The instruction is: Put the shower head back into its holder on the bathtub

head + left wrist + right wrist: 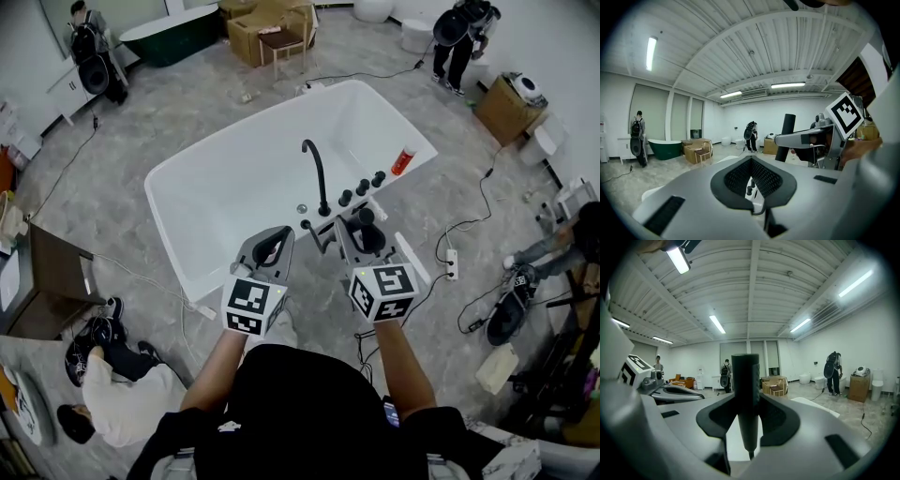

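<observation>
The right gripper [362,232] has its jaws closed on the black shower head [367,218]. In the right gripper view the shower head [746,394] stands upright between both pads, its upper end rising past the jaw tips toward 12 o'clock. The left gripper [272,247] sits at 9 o'clock of the right one, close beside it but apart. Its jaws are spread, with nothing between them. Both grippers hover over the near rim of the white bathtub [165,202]. The black faucet [317,173] stands on that rim at 11 o'clock of the shower head, and a row of black knobs [361,187] lies at 12 o'clock. A red bottle [403,161] stands on the rim at 1 o'clock.
</observation>
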